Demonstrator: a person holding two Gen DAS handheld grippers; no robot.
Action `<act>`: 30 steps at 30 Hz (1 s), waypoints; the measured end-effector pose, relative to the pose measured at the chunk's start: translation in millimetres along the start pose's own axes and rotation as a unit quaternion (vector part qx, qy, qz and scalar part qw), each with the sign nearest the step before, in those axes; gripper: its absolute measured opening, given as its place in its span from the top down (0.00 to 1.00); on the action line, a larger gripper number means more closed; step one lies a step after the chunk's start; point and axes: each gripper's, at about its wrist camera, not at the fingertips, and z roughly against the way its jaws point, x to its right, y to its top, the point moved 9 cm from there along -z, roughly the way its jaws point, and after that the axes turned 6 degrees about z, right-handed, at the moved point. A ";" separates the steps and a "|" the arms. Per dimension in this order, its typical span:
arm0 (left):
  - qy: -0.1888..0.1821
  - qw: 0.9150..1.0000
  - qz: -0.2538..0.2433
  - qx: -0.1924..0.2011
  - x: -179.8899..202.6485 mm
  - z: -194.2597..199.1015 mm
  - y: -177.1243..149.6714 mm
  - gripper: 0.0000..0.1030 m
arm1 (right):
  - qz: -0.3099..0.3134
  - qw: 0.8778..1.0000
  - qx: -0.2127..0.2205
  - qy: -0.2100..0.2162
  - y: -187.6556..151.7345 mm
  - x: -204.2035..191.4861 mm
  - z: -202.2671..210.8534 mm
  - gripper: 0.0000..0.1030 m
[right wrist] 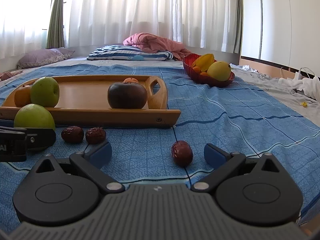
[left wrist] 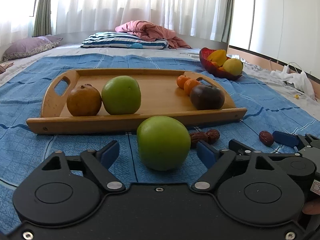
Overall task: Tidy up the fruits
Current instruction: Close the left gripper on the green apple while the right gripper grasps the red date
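Several fruits sit on the wooden tray (left wrist: pixel 50 102) already. Left tool (left wrist: pixel 158 154) open around the near green apple (left wrist: pixel 163 143), pads not touching; right tool (right wrist: pixel 158 154) open by a lone red date (right wrist: pixel 182 153). Two dates (right wrist: pixel 83 134) wait on the bed.

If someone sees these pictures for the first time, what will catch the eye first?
Probably the big green apple on the blue bedspread, lying between the open left tongs just in front of the wooden tray. Next, the red bowl of yellow fruit farther back on the right, and a dark red date between the open right tongs.
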 end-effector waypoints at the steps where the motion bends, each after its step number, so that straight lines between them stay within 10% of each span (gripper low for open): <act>1: -0.001 1.000 0.000 -0.001 0.6 -0.7 -0.4 0.24 | 0.000 1.000 0.001 0.000 -0.3 0.0 -0.1 0.00; 30: 0.000 1.000 0.004 -0.016 2.3 -3.0 -3.0 0.49 | -0.023 1.000 0.004 -0.005 -0.9 4.9 1.1 0.06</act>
